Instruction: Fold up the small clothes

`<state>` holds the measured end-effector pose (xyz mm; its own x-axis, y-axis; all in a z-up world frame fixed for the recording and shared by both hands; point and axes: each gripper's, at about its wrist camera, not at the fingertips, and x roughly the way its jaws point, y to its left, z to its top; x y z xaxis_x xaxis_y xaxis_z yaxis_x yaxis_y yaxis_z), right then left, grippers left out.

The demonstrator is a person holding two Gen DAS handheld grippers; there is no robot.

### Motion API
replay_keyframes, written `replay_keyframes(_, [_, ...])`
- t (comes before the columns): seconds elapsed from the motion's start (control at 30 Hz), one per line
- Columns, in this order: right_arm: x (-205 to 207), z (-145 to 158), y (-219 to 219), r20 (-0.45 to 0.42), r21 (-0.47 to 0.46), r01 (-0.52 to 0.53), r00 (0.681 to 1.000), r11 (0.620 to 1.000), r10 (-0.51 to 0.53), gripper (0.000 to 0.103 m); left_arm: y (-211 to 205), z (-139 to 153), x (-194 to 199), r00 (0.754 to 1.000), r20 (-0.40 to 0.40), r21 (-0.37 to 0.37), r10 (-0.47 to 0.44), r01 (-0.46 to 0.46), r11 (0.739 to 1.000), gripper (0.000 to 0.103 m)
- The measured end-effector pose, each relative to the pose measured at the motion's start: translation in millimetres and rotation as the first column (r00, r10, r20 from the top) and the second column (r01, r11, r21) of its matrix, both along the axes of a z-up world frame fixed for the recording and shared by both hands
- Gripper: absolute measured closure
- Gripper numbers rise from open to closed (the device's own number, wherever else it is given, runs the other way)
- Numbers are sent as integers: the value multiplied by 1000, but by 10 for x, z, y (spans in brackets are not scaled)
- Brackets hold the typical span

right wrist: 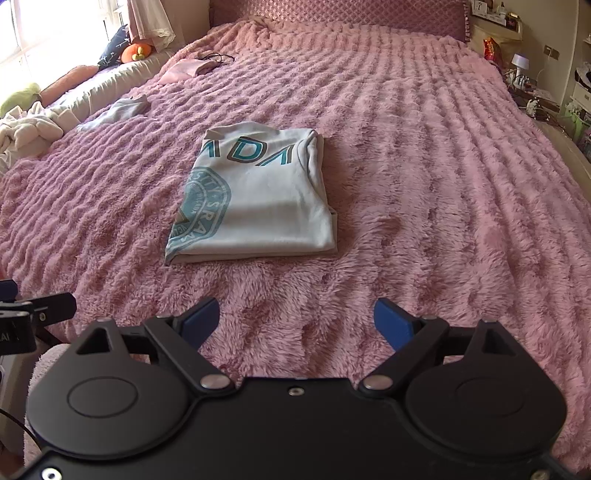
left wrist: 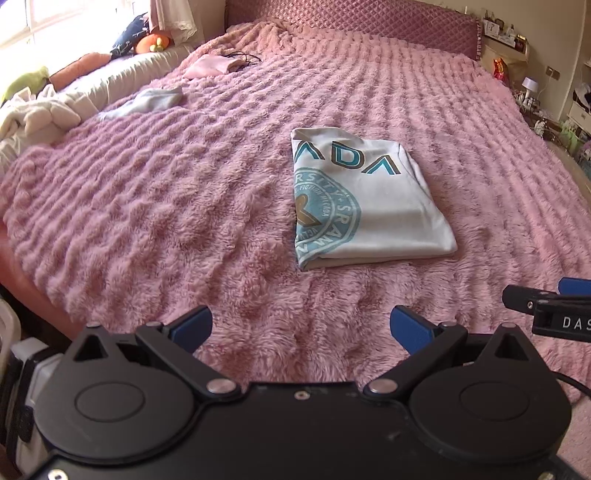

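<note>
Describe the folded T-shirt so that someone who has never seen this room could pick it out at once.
Start from the big bed under the fluffy pink blanket. Near its middle, ahead of both open grippers, lies the folded T-shirt, a flat white rectangle. Teal lettering and a round teal badge set it apart from the loose pale blue garment and the pink cloth farther up the bed.

A folded T-shirt (left wrist: 369, 195) lies on the blanket (left wrist: 184, 203) that covers the bed (right wrist: 443, 166), near the middle. The left gripper (left wrist: 301, 326) and the right gripper (right wrist: 295, 321) hang side by side over the near edge, well short of the shirt, the right one's tip showing at the left view's right border. Far behind, to the left, lie a small garment (left wrist: 147, 101) and a crumpled pile (left wrist: 37, 114). The headboard (right wrist: 332, 14) stands at the far end.
</note>
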<state>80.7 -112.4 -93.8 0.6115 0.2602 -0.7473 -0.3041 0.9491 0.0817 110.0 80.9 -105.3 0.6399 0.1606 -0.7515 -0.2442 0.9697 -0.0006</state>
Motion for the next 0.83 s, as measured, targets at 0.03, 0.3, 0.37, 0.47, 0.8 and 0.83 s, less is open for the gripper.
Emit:
replay_keyframes(0.03, [-1,0,1,0,0,0,1000,1000,0,12,-5,-4,4,1000,-3,3,-4,4,1000,0])
replay_keyframes(0.3, [-4,-4,3,-2,-2,3,1000,1000,-3,12,13,-13,17,1000,-12,-19,-4,4,1000,0])
replay_keyframes(0.37, [-2,-13,-9,-3,-2,4,1000,1000,-4,12,9,-8,14,1000,-8,-22,-6,6,1000,0])
replay_keyframes(0.47, [-2,-13,-8,-2,-3,4,1000,1000,-4,12,-3,-10,18,1000,-9,-23,-3,3,1000,0])
replay_keyframes(0.8, [6,-32,-28,-4,-2,9,1000,1000,-9,12,-39,-16,19,1000,-9,-40,-14,14,999,0])
replay_keyframes(0.83, [7,-31,-31,-3,-2,7,1000,1000,-7,12,-39,-17,23,1000,-10,-43,-14,14,999,0])
